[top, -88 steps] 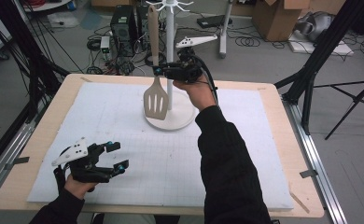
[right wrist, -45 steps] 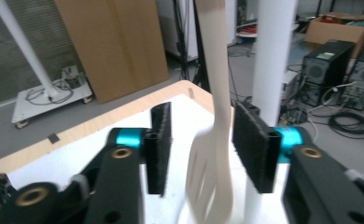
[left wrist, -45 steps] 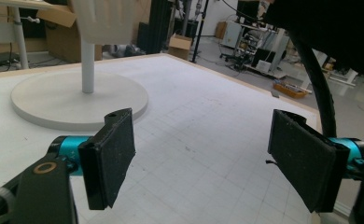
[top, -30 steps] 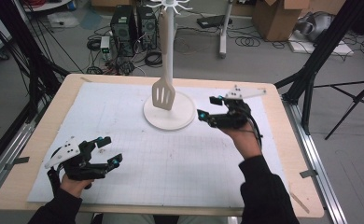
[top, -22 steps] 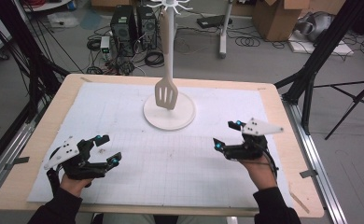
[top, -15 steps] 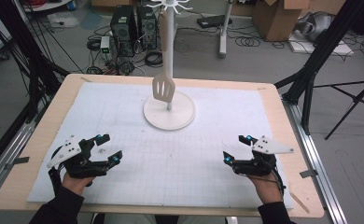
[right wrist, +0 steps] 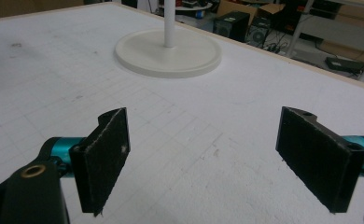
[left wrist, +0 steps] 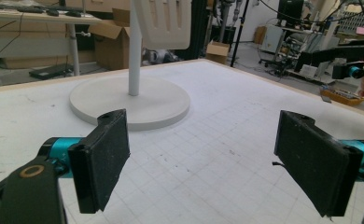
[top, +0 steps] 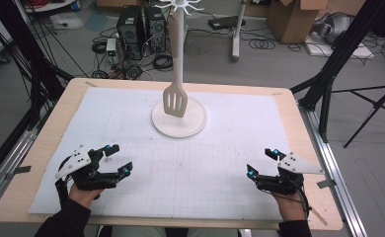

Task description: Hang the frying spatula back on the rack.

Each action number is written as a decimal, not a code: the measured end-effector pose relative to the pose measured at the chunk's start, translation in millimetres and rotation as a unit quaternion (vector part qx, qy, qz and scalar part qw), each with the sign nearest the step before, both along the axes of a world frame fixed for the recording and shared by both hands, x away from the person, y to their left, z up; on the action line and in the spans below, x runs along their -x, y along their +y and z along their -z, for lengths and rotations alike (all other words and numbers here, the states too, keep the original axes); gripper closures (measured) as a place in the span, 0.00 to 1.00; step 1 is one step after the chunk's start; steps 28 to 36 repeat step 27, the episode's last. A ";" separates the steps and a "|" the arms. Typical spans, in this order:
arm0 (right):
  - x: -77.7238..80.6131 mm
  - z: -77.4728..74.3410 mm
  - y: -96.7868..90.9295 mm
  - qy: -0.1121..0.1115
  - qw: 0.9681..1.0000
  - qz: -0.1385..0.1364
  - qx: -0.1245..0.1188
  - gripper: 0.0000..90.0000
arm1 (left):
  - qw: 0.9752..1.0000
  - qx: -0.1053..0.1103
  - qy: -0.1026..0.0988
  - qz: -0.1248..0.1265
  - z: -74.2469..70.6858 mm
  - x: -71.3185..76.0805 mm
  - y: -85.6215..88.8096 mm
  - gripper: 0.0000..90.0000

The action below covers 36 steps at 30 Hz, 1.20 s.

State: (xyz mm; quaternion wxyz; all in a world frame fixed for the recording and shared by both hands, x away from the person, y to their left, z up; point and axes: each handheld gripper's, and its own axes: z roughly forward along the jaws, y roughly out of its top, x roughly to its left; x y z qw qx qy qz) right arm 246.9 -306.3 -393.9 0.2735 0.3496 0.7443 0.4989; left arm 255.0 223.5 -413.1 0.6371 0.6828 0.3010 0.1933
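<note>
A cream slotted spatula (top: 175, 100) hangs from the top of a white hook stand (top: 179, 116) at the back middle of the table. Its blade dangles just above the stand's round base (left wrist: 129, 99). My left gripper (top: 115, 162) rests open near the front left corner, nothing between its pads (left wrist: 101, 158). Near the front right corner my right gripper (top: 262, 165) is also open and empty. In the right gripper view the stand's base (right wrist: 168, 51) lies ahead beyond the bare pads (right wrist: 103, 154).
A white gridded mat (top: 190, 163) covers the wooden table (top: 42, 148). Beyond the far edge stand computer towers (top: 136, 24), cables and cardboard boxes (top: 291, 17). Black tripod legs (top: 328, 84) flank the table on both sides.
My right gripper has left the spatula hanging on the stand and drawn back from the stand to the front right corner. The spatula swings slightly. The left gripper stayed put.
</note>
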 end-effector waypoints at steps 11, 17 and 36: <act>-1.7 -0.4 0.2 -0.003 1.000 0.005 -0.004 0.18 | 1.000 -0.006 -0.002 -0.001 0.1 3.4 -0.5 0.21; -4.3 1.3 1.8 0.001 1.000 0.002 0.001 0.18 | 1.000 -0.005 -0.001 -0.002 0.3 3.3 2.2 0.21; -5.9 3.4 2.5 0.006 1.000 0.000 0.002 0.18 | 1.000 -0.004 0.006 -0.006 1.7 2.5 2.3 0.21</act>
